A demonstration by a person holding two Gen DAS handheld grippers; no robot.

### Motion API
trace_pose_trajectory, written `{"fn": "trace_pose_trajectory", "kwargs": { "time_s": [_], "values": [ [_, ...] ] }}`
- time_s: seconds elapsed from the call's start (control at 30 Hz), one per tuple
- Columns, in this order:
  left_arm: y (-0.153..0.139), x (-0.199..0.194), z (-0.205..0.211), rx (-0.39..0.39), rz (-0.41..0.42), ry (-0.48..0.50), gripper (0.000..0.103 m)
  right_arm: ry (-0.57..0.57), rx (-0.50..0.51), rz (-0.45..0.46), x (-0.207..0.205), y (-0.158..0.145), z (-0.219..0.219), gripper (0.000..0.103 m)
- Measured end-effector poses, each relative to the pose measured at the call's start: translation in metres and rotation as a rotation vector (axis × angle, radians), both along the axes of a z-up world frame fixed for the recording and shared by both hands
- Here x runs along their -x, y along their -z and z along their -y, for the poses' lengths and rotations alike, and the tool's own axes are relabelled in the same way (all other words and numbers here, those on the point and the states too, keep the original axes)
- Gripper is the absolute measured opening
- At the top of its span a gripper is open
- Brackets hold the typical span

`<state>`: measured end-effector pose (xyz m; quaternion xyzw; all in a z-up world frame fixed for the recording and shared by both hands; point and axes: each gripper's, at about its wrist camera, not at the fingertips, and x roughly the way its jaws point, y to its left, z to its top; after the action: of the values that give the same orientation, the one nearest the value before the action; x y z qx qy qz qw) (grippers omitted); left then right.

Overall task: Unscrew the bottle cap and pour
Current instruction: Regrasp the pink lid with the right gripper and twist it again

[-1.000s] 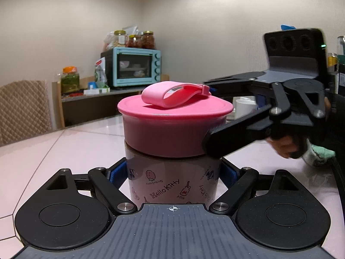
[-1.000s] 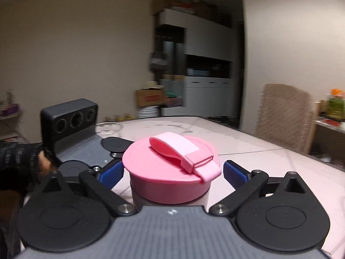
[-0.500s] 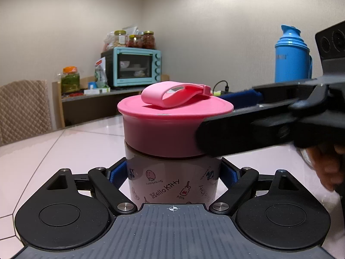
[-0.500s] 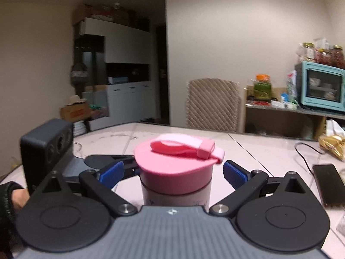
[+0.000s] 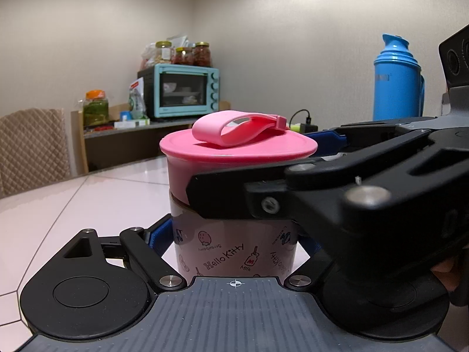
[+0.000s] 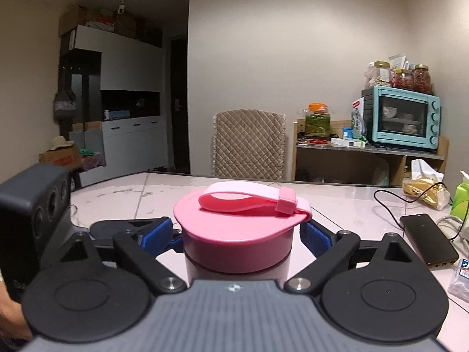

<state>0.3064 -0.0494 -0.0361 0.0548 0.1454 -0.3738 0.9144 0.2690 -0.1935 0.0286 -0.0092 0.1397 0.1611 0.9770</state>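
Note:
A pink Hello Kitty bottle [image 5: 231, 252] stands upright on the table. Its pink cap [image 5: 234, 161] with a looped strap [image 5: 237, 126] is on. My left gripper [image 5: 234, 243] is shut on the bottle's body, blue pads against both sides. My right gripper [image 6: 236, 234] is shut on the cap [image 6: 237, 234], one blue pad on each side of it. In the left wrist view the right gripper's black finger [image 5: 293, 199] crosses the front of the cap from the right. The left gripper's body [image 6: 35, 205] shows at the left of the right wrist view.
The pale tiled table [image 5: 88, 205] holds a blue thermos [image 5: 395, 85] at the far right, a black phone [image 6: 428, 240] with a cable, a gold snack bag [image 6: 425, 190] and a green carton [image 6: 461, 199]. A chair [image 6: 249, 143] and a shelf with a teal oven [image 6: 404, 117] stand behind.
My right gripper has swung round the bottle with the cap between its pads; the cap's strap points a different way in the left wrist view. The left gripper and bottle have stayed still.

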Motion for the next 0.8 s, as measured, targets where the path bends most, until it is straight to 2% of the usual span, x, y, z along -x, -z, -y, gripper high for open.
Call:
{"fn": "trace_pose_trajectory", "kwargs": {
  "time_s": [0.17, 0.4, 0.8],
  "values": [
    [0.0, 0.0, -0.001, 0.001, -0.001, 0.0, 0.09, 0.012, 0.004, -0.001, 0.0, 0.002, -0.005, 0.085],
    [0.0, -0.001, -0.001, 0.001, -0.001, 0.001, 0.09, -0.039, 0.013, 0.006, 0.001, 0.002, 0.0, 0.085],
    [-0.001, -0.001, -0.002, 0.002, -0.001, 0.0, 0.09, -0.515, 0.029, -0.004, -0.037, -0.003, 0.059, 0.085]
  ]
}}
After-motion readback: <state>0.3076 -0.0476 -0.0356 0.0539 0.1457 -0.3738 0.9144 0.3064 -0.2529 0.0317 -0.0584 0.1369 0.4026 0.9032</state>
